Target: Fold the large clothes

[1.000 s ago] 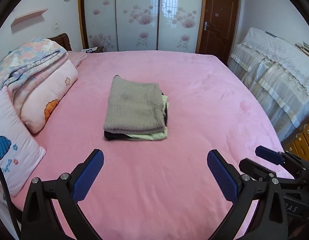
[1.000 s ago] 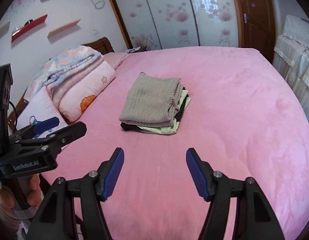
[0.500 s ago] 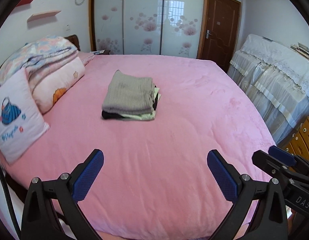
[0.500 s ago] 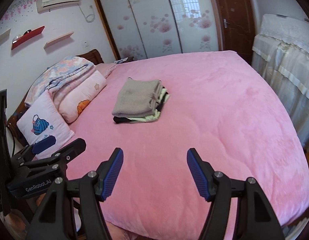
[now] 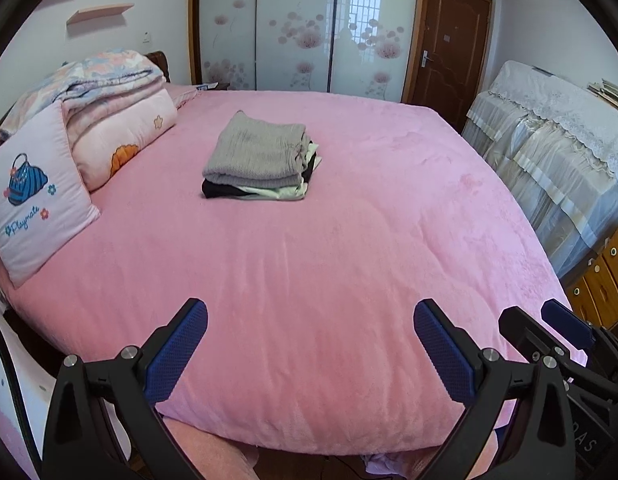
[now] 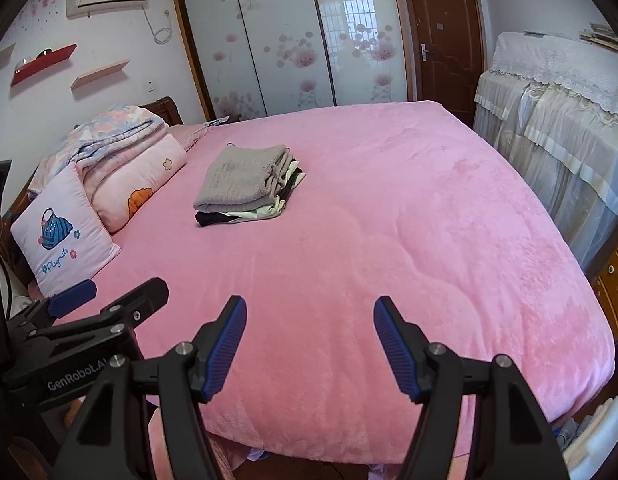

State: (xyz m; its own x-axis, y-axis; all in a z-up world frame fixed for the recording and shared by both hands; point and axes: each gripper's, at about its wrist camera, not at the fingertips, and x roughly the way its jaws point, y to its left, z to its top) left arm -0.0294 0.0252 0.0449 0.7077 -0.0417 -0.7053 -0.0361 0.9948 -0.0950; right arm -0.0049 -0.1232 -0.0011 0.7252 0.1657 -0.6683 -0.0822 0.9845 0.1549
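The left tool (image 5: 309,340) stands spread wide with nothing between its blue ribbed pads (image 5: 177,350), hovering over the near edge of the pink plush-covered bed (image 5: 329,260) and angled downward. The right tool (image 6: 309,340) is likewise released and empty, its gap somewhat narrower, held just beside the left one over the same near edge. The stack of folded clothes (image 5: 259,158), a grey knitted garment on top of pale green and black ones, lies well apart from both, mid-bed near the pink cartoon pillows (image 5: 33,196).
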